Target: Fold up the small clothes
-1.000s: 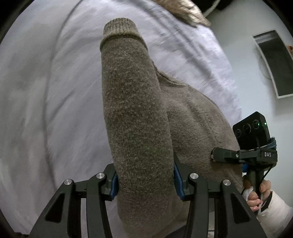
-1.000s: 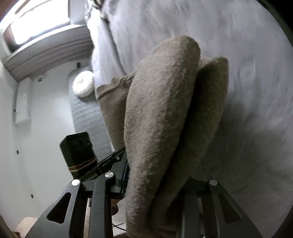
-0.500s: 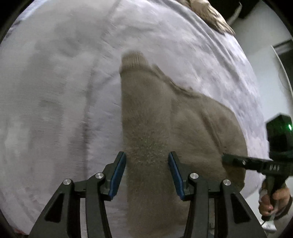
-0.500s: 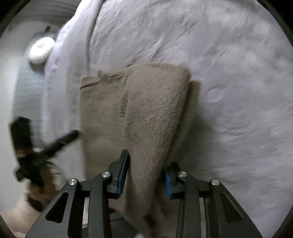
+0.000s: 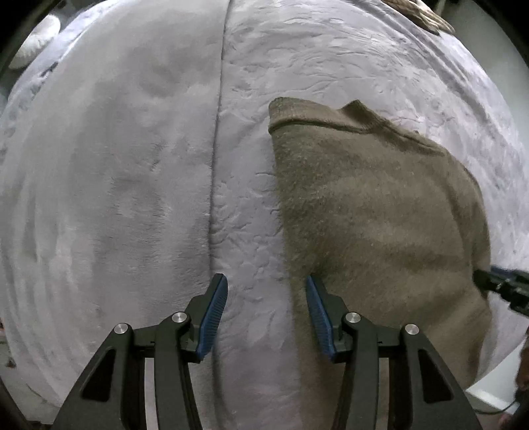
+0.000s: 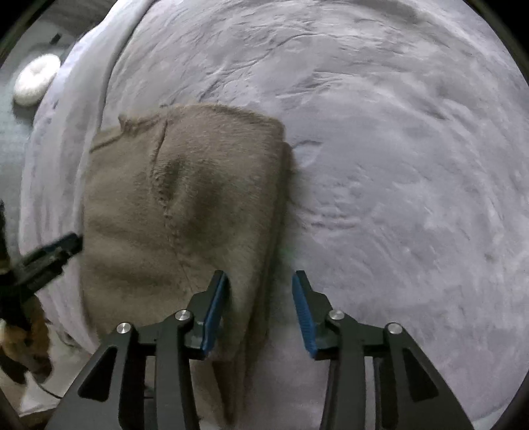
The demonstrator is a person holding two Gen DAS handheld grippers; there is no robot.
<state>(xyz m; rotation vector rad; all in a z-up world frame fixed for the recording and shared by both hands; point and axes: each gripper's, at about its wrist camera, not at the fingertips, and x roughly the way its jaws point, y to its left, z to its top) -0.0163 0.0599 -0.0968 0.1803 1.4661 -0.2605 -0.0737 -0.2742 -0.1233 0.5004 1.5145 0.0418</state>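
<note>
A brown knitted sweater (image 5: 380, 215) lies folded and flat on the grey blanket (image 5: 115, 182), its ribbed hem at the far end. My left gripper (image 5: 264, 284) points straight down at the sweater's left edge. It is open: bare blanket lies between the pads, and the right pad hangs over the knit. In the right wrist view the sweater (image 6: 185, 205) fills the left half. My right gripper (image 6: 260, 278) straddles its right folded edge; the jaws are opening and the pads no longer press the cloth.
The blanket (image 6: 396, 165) covers the whole bed, with a long seam (image 5: 216, 149) left of the sweater. A white round cushion (image 6: 33, 81) sits on the floor beyond the bed's left side. Another brownish garment (image 5: 420, 13) lies at the far right corner.
Both grippers held the sweater up off the bed, shut on it. They lowered it flat onto the blanket and let go; the left pulled off leftward, the right opened over the edge.
</note>
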